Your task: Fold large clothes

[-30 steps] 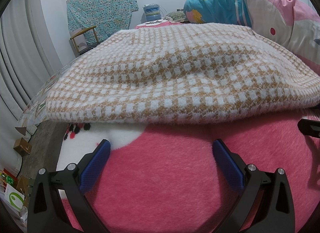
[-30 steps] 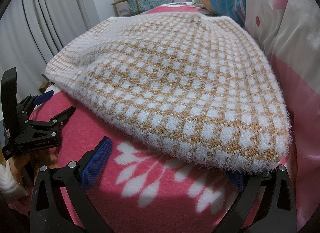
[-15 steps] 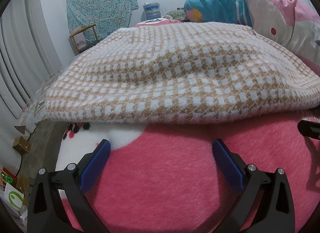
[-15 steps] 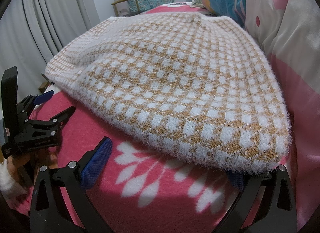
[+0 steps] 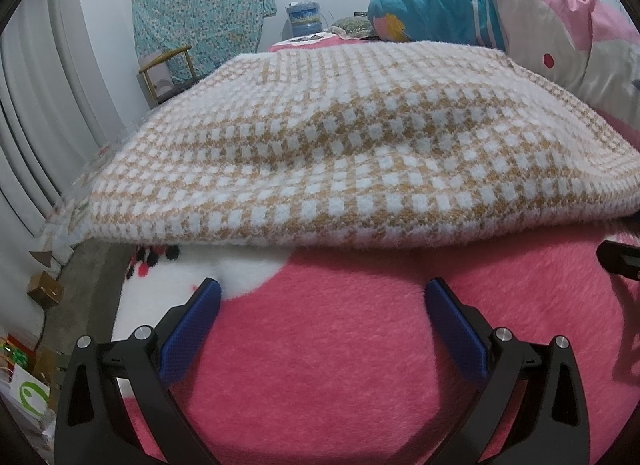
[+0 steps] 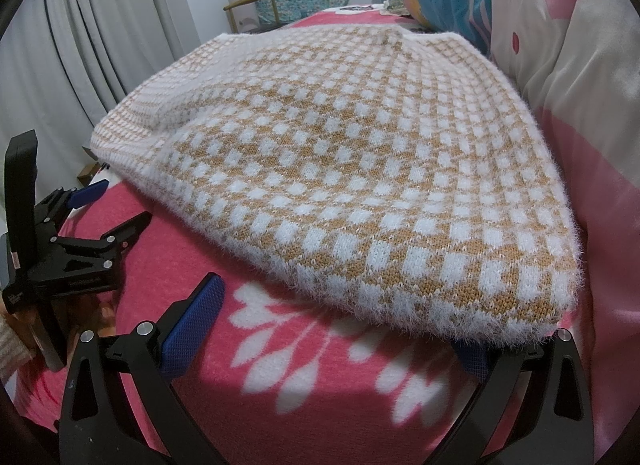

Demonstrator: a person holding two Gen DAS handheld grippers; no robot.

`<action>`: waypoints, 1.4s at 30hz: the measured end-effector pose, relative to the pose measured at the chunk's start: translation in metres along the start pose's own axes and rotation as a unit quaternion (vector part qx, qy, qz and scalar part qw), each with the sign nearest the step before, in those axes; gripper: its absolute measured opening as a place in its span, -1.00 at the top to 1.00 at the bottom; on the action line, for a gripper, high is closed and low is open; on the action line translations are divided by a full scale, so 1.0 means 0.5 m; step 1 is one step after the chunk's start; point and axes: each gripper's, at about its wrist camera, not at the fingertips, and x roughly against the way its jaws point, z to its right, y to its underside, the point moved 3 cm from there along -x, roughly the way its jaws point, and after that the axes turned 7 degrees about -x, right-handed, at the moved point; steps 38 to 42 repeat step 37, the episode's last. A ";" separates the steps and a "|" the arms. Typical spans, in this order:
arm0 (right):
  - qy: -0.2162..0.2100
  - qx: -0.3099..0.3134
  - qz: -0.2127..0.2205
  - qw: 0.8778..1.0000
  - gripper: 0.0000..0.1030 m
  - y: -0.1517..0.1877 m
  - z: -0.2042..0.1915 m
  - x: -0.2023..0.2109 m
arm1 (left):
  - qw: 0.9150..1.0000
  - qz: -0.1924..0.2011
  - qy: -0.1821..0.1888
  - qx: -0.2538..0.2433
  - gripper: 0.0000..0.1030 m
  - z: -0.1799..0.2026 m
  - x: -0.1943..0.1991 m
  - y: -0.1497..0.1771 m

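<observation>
Two wide, empty grippers, our left gripper (image 5: 320, 293) and right gripper (image 6: 340, 317), have barely moved. The fluffy tan-and-white checked sweater (image 5: 340, 153) still lies neat on the pink fuzzy blanket (image 5: 340, 345), maybe folded already.

Soft, even indoor light fills both sharp fisheye views, with faint shadows under the sweater (image 6: 340, 169), strong edge curvature and dark vignetted corners.
</observation>
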 end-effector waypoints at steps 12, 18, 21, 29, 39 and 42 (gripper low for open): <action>0.000 0.000 0.000 1.000 -0.87 0.000 0.001 0.000 | 1.000 0.000 0.007 0.007 -0.93 0.002 0.002 0.006; 0.000 0.000 0.000 1.000 -0.87 0.000 0.001 0.000 | 1.000 0.001 0.006 0.007 -0.93 0.003 0.002 0.006; 0.000 0.000 0.000 1.000 -0.87 0.000 0.001 0.000 | 1.000 0.002 -0.001 0.002 -0.93 0.010 0.003 0.006; 0.000 0.000 0.000 1.000 -0.87 0.000 0.001 0.000 | 1.000 0.001 0.000 0.003 -0.93 0.014 0.003 0.007; 0.000 0.000 0.000 1.000 -0.87 0.000 0.000 0.000 | 1.000 0.000 0.001 0.003 -0.93 0.019 0.005 0.007; 0.000 0.000 0.000 1.000 -0.87 0.000 0.000 0.000 | 1.000 0.000 0.001 0.003 -0.93 0.019 0.005 0.007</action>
